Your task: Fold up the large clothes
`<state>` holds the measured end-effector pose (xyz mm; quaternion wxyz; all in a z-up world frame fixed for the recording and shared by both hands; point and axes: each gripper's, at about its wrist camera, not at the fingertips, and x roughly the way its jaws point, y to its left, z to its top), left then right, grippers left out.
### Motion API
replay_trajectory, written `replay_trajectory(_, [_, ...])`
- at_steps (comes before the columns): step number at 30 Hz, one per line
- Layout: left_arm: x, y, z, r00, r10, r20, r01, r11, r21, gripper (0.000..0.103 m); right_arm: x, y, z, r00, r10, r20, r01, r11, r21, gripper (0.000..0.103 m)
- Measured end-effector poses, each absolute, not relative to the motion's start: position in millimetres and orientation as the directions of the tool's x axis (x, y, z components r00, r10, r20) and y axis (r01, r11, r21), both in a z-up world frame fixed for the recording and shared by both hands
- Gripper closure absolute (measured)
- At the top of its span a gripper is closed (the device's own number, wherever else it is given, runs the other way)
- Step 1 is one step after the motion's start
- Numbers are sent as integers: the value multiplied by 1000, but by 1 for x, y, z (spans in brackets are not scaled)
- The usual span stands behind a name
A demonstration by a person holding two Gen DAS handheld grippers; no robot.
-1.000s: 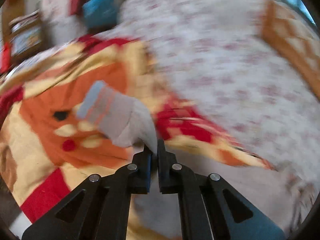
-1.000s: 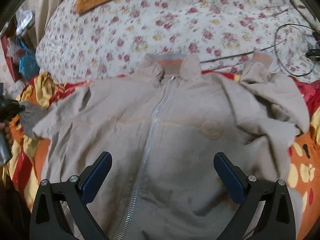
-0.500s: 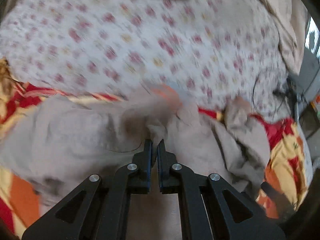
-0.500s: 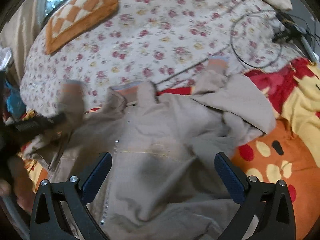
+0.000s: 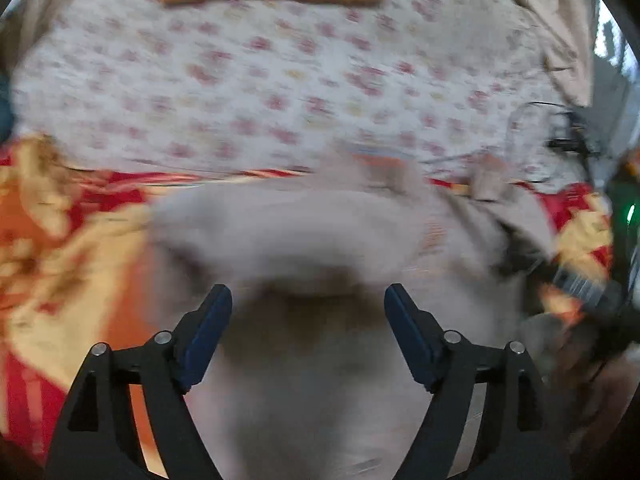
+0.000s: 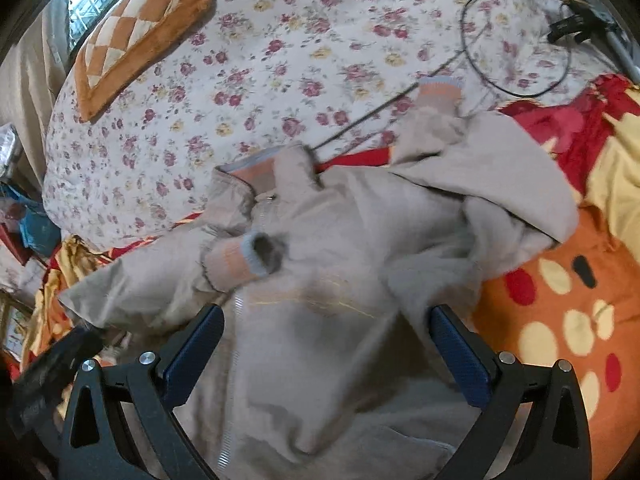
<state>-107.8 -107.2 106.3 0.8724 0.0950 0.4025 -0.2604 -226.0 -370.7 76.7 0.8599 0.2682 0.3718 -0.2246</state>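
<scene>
A beige zip jacket (image 6: pixel 340 264) lies front up on a red, orange and yellow blanket (image 6: pixel 560 300). Its left sleeve is folded across the chest, the striped cuff (image 6: pixel 240 260) resting near the zip. The right sleeve (image 6: pixel 500 176) lies bunched, its cuff (image 6: pixel 440 94) on the floral sheet. My right gripper (image 6: pixel 326 348) is open and empty above the jacket's lower chest. My left gripper (image 5: pixel 308 320) is open and empty above the jacket (image 5: pixel 304 232), which is blurred in the left wrist view.
A floral sheet (image 6: pixel 280 60) covers the bed behind the jacket. An orange checked cushion (image 6: pixel 140 28) lies at the far left. A black cable (image 6: pixel 516 40) loops at the far right. Clutter (image 6: pixel 28 224) sits off the bed's left side.
My left gripper carried the left sleeve cuff across onto the jacket's chest, then opened and let it go. My right gripper stayed open and shifted a little.
</scene>
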Motion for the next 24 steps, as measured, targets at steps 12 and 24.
replay_trajectory(12, [-42,-37,25,534,-37,-845,155,986,55,24,-104,-355,33,555,41,-831,488,793,365,67])
replay_trajectory(24, [-57,-42,31,527,-45,-849,175,983,56,24,-168,-395,44,445,-245,-861,575,815,65,62])
